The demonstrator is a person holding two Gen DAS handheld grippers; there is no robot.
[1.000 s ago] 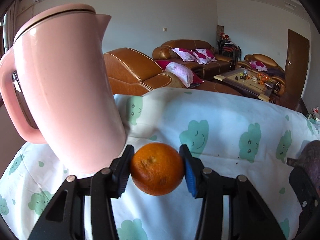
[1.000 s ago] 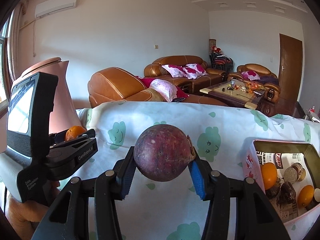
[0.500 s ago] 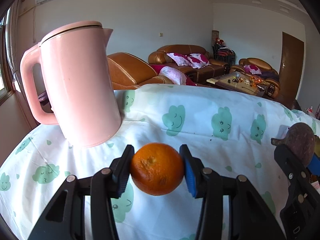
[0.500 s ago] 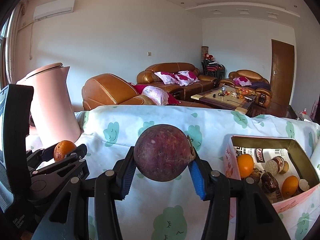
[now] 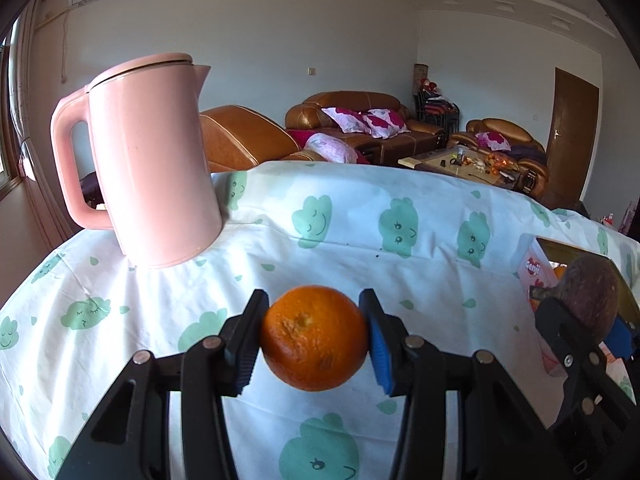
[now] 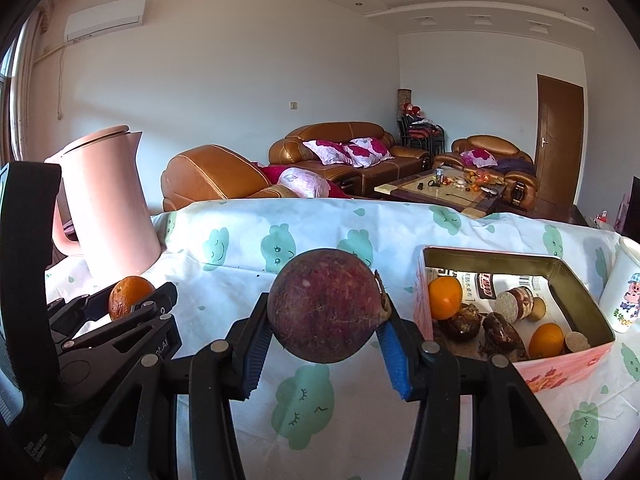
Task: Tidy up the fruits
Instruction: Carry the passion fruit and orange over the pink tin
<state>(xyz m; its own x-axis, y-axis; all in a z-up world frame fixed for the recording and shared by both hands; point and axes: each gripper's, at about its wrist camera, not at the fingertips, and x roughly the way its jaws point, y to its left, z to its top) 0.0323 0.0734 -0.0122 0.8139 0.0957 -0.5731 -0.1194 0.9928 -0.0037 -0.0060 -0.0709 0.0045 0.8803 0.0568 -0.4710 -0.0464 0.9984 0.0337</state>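
Observation:
My left gripper [image 5: 314,340] is shut on an orange [image 5: 315,338], held above the cloud-print tablecloth [image 5: 360,232]. My right gripper [image 6: 324,334] is shut on a dark purple mangosteen [image 6: 325,305]. In the right wrist view the left gripper [image 6: 132,300] with its orange [image 6: 129,294] shows at the left, and an open tin box [image 6: 560,276] lies to the right, with oranges [image 6: 445,297] and dark fruits [image 6: 498,330] inside. In the left wrist view the right gripper's mangosteen [image 5: 592,304] sits at the right edge, in front of the box [image 5: 536,268].
A tall pink kettle [image 5: 152,160] stands at the table's back left. A white printed cup [image 6: 624,294] stands right of the box. Brown sofas [image 6: 344,152] and a coffee table [image 6: 444,188] lie beyond the table's far edge.
Both grippers have drawn back and rightward from the kettle, which now looks smaller and farther left. The box has come fuller into the right wrist view. Both grips are unchanged.

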